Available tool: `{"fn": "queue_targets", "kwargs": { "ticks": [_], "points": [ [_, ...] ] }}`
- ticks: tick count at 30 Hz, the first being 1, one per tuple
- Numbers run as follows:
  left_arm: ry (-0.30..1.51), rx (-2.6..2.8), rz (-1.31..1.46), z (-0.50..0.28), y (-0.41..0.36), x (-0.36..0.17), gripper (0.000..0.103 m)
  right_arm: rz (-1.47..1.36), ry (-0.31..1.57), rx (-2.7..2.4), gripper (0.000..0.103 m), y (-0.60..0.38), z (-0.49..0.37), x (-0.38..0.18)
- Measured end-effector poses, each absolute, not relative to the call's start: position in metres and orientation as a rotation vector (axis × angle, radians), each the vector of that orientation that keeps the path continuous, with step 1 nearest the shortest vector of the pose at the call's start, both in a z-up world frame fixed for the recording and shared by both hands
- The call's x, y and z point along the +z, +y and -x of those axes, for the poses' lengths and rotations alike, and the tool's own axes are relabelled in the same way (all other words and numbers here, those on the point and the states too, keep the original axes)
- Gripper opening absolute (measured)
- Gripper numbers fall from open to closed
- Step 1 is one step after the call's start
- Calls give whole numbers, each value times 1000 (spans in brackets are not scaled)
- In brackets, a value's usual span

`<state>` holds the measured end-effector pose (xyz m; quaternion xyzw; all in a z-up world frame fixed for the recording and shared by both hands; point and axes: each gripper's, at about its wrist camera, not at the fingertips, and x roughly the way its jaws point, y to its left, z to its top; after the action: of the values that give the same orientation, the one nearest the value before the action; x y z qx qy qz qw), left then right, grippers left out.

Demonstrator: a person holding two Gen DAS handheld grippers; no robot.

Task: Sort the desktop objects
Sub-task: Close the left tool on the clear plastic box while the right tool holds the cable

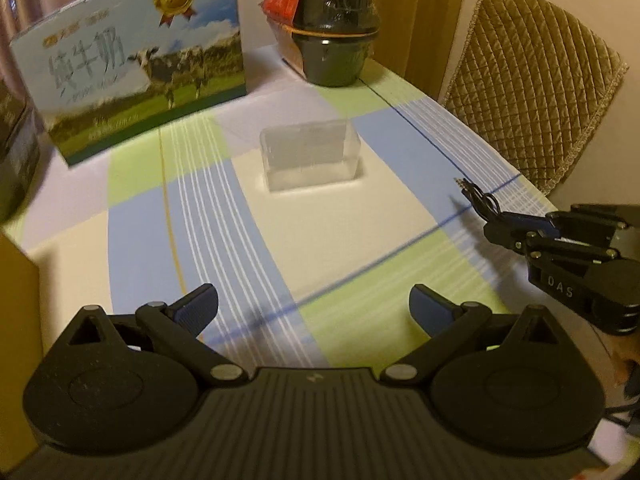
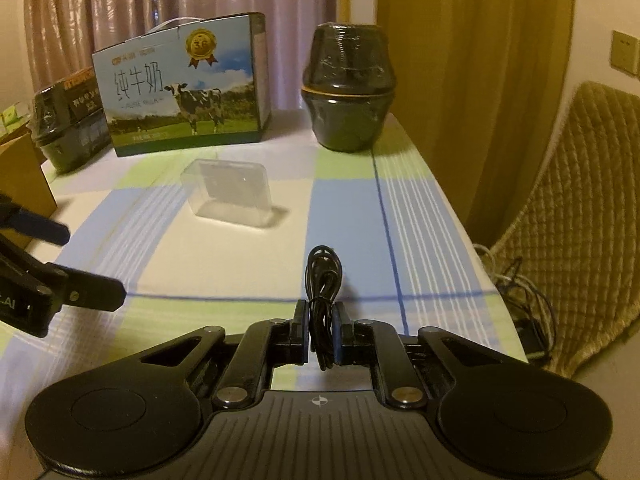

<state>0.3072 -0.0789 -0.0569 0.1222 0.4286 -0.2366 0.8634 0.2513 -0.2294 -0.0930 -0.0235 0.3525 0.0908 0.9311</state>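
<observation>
Nearest, the right gripper [image 2: 324, 340] pinches a small black coiled cable [image 2: 323, 284] above the checked tablecloth [image 2: 240, 272]; its loops hang free and could slip out. Left gripper [image 1: 314, 308] is spread, empty, and the clear plastic box [image 1: 310, 156] farther away looks light enough to be knocked.

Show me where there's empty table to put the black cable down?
Bare cloth lies between the clear box and both tongs, and right of that box toward the table edge. Crowded at the back: milk carton, black pots.
</observation>
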Motion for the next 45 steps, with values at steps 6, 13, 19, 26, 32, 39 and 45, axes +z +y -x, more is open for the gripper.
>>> {"fn": "queue_targets", "kwargs": {
  "ticks": [6, 13, 19, 26, 32, 39, 45],
  "points": [
    [889, -517, -304, -334, -86, -55, 100, 63, 734, 228, 7, -227, -280, -90],
    [884, -503, -254, -362, -91, -56, 100, 70, 740, 259, 7, -231, -310, -87],
    [859, -480, -210, -376, -106, -64, 102, 26, 753, 271, 8, -242, -333, -89],
    [837, -471, -130, -390, -122, -78, 102, -12, 768, 245, 8, -252, -345, -97],
    [824, -445, -112, -398, -134, -87, 102, -38, 777, 241, 8, -255, -354, -101],
    [808, -393, -115, -409, -142, -92, 102, -65, 775, 230, 8, -255, -367, -101],
    [819, -369, -100, -419, -144, -98, 102, -71, 777, 221, 8, -254, -374, -102]
  ]
}}
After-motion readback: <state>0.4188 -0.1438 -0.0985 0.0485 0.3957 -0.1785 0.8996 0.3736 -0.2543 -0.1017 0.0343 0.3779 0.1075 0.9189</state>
